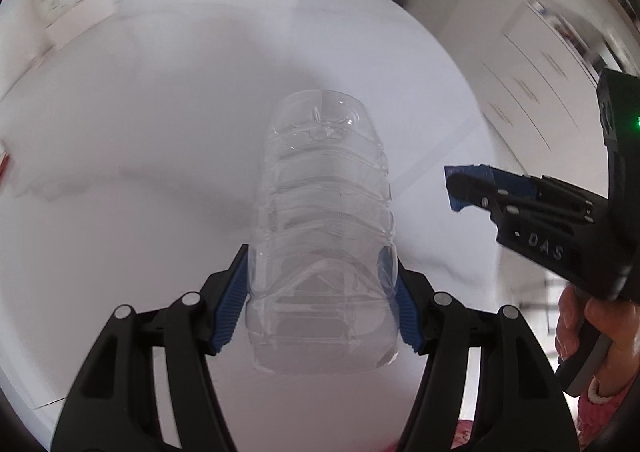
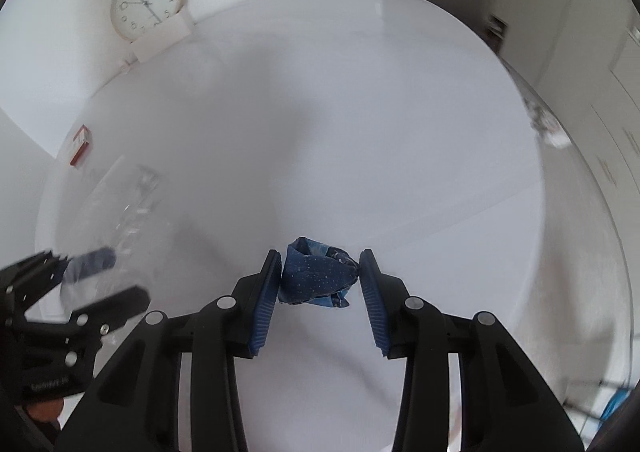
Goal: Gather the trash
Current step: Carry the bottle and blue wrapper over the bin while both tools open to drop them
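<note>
Care is needed now, because the left gripper [image 1: 322,292] is clamped on the clear plastic bottle [image 1: 324,208] and the right gripper [image 2: 318,280] pinches the crumpled blue wrapper [image 2: 316,276], both above the white surface [image 2: 360,112], so each grip should probably remain firm until a bin is reached.

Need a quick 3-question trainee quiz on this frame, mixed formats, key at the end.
1. True or false: the left gripper is closed on a clear plastic bottle.
2. The right gripper holds: A) a red-and-white box, B) a crumpled blue wrapper, C) nothing.
3. Fill in: leaning against the wall beyond the round white table is a round ____.

Key: 1 true; 2 B; 3 clock.
</note>
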A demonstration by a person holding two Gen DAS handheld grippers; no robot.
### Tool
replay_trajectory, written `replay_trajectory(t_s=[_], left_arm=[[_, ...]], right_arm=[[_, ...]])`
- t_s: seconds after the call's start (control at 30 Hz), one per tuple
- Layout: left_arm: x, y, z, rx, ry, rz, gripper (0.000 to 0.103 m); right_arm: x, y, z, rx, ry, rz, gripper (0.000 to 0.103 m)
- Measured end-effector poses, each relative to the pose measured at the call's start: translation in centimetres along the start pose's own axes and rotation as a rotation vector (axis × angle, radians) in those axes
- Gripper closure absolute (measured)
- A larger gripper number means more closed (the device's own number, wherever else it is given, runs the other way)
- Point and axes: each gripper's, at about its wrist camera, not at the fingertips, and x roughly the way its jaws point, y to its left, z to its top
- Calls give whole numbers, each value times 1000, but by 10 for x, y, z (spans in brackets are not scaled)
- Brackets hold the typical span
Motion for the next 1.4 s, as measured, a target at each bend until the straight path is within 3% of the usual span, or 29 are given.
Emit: replay_trajectory(t_s=[0.3,0.53,0.6,0.63,0.67,0.73,1.13,1.4], left_arm=[[11,-77,-48,245,114,-141,41],[20,-103,-46,334,146,-153,41],[22,-105,-43,350,152,-147,41],[20,-108,-50,356,153,-143,41],[20,-112,-52,364,154,-139,41],[24,-121,-52,378,155,-134,41],[35,-160,-65,463,187,-127,41],[80,-197,-75,576,318,-178,41]], right_arm=[[-46,-59,-136,202,23,-73,62],[-8,-108,-226,351,157,-87,60],[14,-111,-235,370,192,-74,59],[25,-114,-240,376,212,-66,50],[33,-116,-244,379,230,-67,29],[41,-118,-250,385,237,-120,5],[29,-153,-276,482,248,-133,3],[-4,-180,-302,541,223,-199,3]])
